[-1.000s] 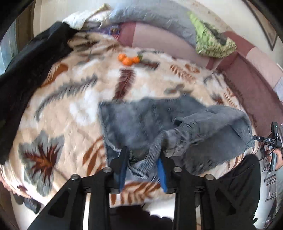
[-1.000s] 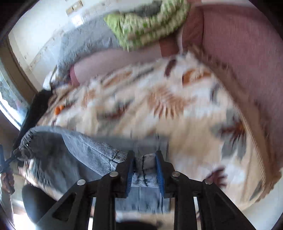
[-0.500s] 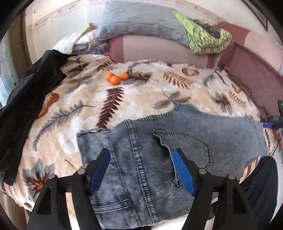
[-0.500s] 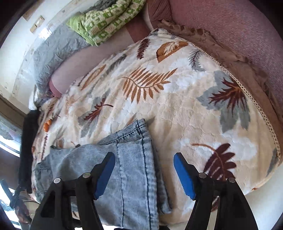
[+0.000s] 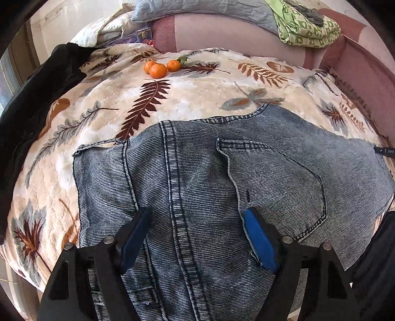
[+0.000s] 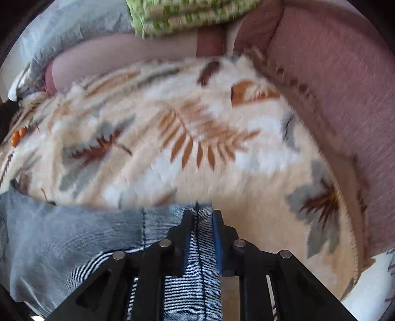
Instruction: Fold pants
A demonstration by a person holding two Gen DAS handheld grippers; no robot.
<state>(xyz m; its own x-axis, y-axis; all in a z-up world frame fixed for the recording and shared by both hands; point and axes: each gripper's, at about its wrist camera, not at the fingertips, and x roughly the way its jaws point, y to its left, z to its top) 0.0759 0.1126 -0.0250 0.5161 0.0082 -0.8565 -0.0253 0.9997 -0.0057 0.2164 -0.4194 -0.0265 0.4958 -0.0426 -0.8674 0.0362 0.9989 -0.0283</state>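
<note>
On the leaf-patterned blanket [image 5: 197, 98], the jeans [image 5: 197, 177] are lying spread flat near its front edge, washed blue denim with a pale ribbed weave, a double-stitched seam running up the middle and a curved back pocket [image 5: 276, 187] showing to the right of that seam. The left gripper [image 5: 197, 237] is hovering just over the jeans with its blue-padded fingers [image 5: 259, 242] standing wide apart, gripping nothing. The right gripper [image 6: 201, 232] is pinching a seamed edge of the jeans [image 6: 74, 242] between its closed fingers, at the front edge of the blanket [image 6: 197, 148].

The near end of the jeans is running out of the left wrist view under the gripper, so its hem is not showing. The right wrist view is smeared by motion blur, leaving the blanket's print soft. Behind the jeans, three oranges [image 5: 159, 69] are sitting together on the blanket. A black garment [image 5: 32, 98] is lying along the blanket's left side, and a grey pillow [image 5: 209, 12] and a green patterned cloth [image 5: 306, 27] are resting beyond the blanket's far edge.
</note>
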